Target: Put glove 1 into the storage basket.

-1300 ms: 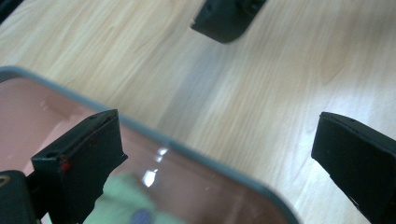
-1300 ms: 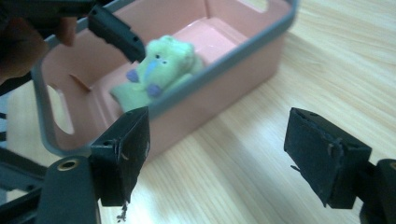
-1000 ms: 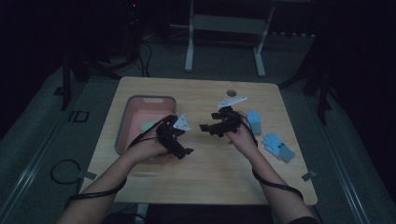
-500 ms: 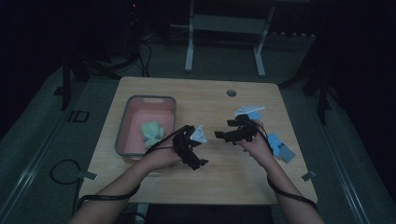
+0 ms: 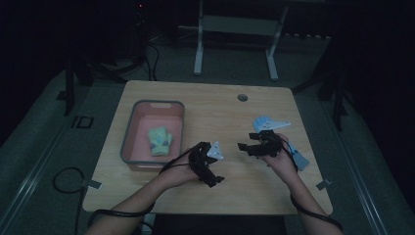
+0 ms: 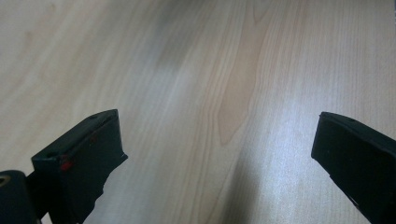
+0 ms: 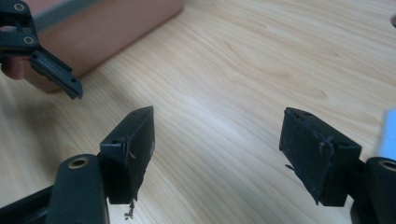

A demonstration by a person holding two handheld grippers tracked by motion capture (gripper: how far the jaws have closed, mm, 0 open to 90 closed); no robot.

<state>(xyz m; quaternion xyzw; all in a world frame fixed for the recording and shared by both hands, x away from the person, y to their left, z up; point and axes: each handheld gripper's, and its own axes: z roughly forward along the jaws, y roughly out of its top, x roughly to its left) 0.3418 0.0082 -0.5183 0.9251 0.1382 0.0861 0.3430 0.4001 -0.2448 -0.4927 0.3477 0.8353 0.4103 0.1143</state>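
Note:
My left gripper (image 5: 214, 177) hovers over the near middle of the wooden table (image 5: 210, 105), just right of the pink tray (image 5: 128, 142). In the left gripper view, my left gripper (image 6: 217, 119) stands open over bare wood. My right gripper (image 5: 246, 146) is a little further right and points toward the left one. In its own view my right gripper (image 7: 218, 112) is open; its jaws have just been closing, with nothing between them. A pale green bundle (image 5: 160, 139) lies in the tray. A light blue thing (image 5: 298, 159) lies beside the right hand.
The pink tray's wall (image 7: 116, 28) and a jaw of the left gripper (image 7: 51, 70) are at the top left of the right gripper view. A light blue edge (image 7: 387, 133) is at its right border. A round hole (image 5: 242, 97) sits near the table's far edge.
Both hands have drawn toward the near edge of the table and to the right. The left gripper has come away from the tray and sunk closer to the wood.

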